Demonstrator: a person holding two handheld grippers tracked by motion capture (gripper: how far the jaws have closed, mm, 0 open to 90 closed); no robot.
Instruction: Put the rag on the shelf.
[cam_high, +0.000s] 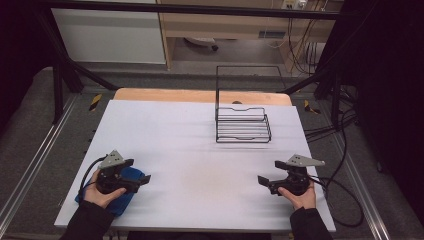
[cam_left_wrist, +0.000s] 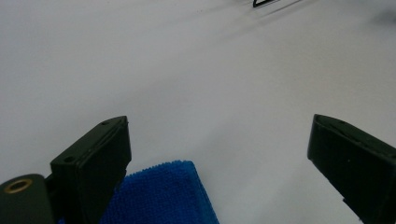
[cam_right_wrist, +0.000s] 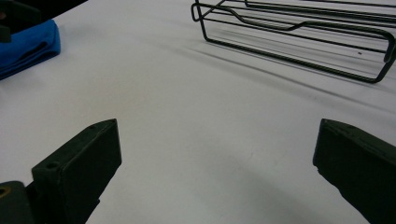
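Observation:
A folded blue cloth (cam_high: 119, 204) lies at the near left of the white table (cam_high: 200, 165). My left gripper (cam_high: 143, 180) rests over the cloth, held in a hand and pointing right. In the left gripper view it (cam_left_wrist: 219, 123) stands open, with a corner of the blue cloth (cam_left_wrist: 159, 196) low by the left jaw, not between the jaws. My right gripper (cam_high: 262, 181) is held at the near right and points left. It (cam_right_wrist: 217, 126) is open over bare table. A black wire rack (cam_high: 243, 140) with a tall back frame stands empty at the far middle right.
From the right gripper view the wire rack (cam_right_wrist: 289, 59) lies ahead to the right and the blue cloth (cam_right_wrist: 28, 44) is far left. Cables trail off the table's right side. A dark frame and rails surround the table.

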